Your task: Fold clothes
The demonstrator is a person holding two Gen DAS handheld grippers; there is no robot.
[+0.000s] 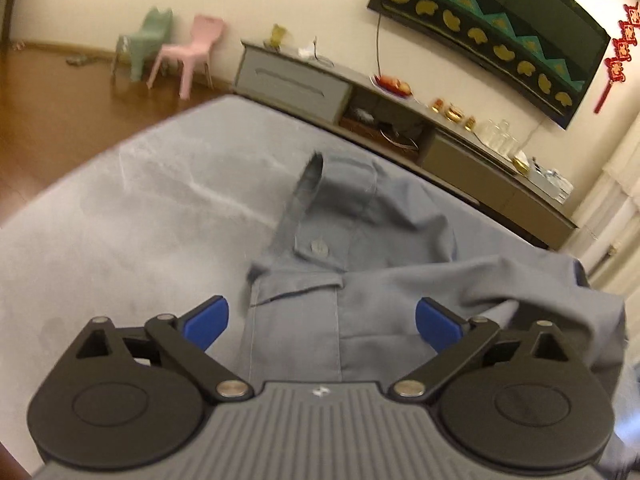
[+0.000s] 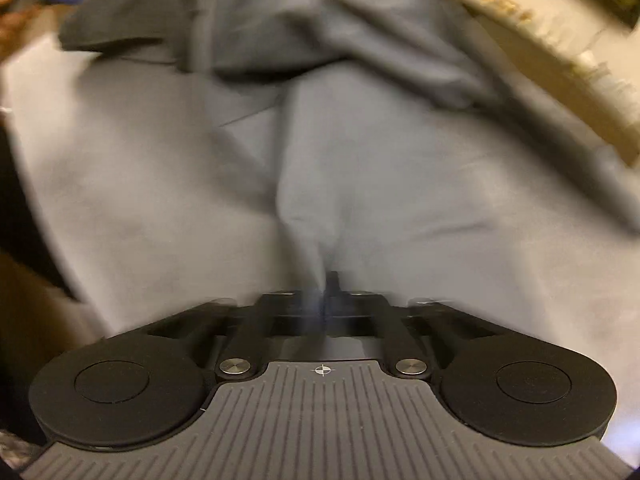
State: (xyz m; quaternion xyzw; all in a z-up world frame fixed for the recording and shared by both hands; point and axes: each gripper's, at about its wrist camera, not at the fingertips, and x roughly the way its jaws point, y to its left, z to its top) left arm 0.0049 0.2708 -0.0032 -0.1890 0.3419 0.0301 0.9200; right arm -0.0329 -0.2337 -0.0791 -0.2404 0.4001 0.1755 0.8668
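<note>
Left wrist view: left gripper (image 1: 322, 320) low in frame, blue pads (image 1: 208, 322) spread wide, gripping nothing. Between and beyond them, grey shirt (image 1: 344, 248) lying on grey cloth surface (image 1: 120, 220), button (image 1: 319, 246) at frame centre, collar part standing up above it. Behind, at upper left, green chair (image 1: 146, 40) and pink chair (image 1: 192, 52) on wooden floor; low cabinet (image 1: 296, 80) along wall; dark panel (image 1: 496, 28) at upper right.

Right wrist view, much blurred: right gripper (image 2: 326, 284) with fingers closed together, pinching a ridge of shirt (image 2: 312, 184) at lower centre. Shirt filling most of frame, bunched at top.
</note>
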